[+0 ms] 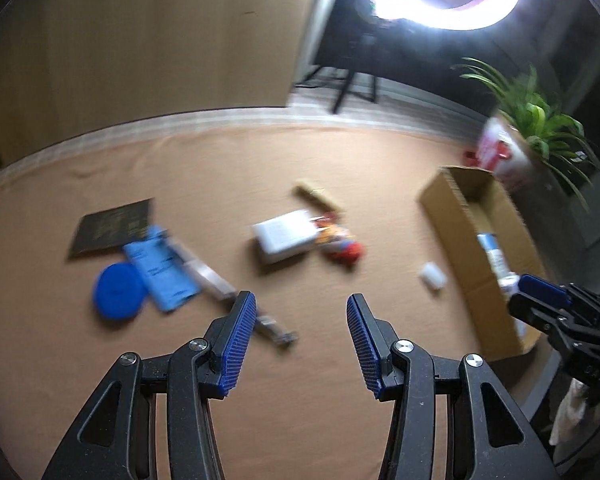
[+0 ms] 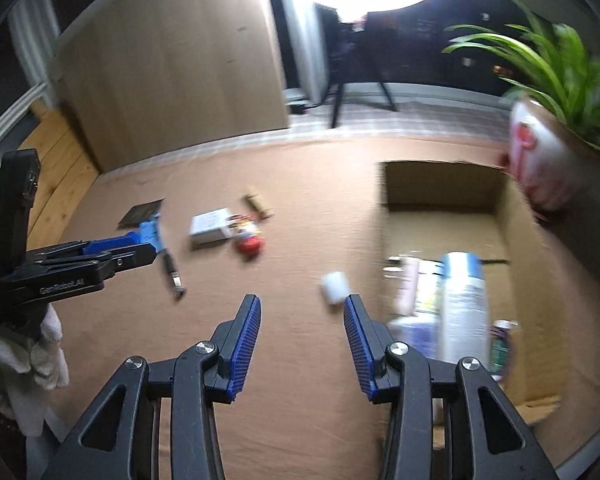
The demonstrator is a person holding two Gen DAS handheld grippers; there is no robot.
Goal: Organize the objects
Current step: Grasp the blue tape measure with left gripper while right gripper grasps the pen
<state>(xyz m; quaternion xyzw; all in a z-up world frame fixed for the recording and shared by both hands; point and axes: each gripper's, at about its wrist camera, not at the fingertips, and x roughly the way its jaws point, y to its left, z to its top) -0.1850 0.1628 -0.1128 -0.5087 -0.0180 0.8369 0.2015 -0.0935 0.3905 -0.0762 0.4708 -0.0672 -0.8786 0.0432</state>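
Left gripper (image 1: 302, 308) and right gripper (image 2: 302, 310): fingers parted, nothing between the pads. Cardboard box (image 2: 440, 184) stands at the right of the table (image 2: 292, 184) (bottles already inside) — loose items, including a blue disc (image 1: 118, 290), lie scattered left of it.

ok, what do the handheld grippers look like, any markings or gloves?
Both the left gripper and right gripper have black linkage frames, silver pivot screws and ribbed blue pads. White "GenRobot.AI" lettering runs along the left one's side. A white glove covers the left hand.
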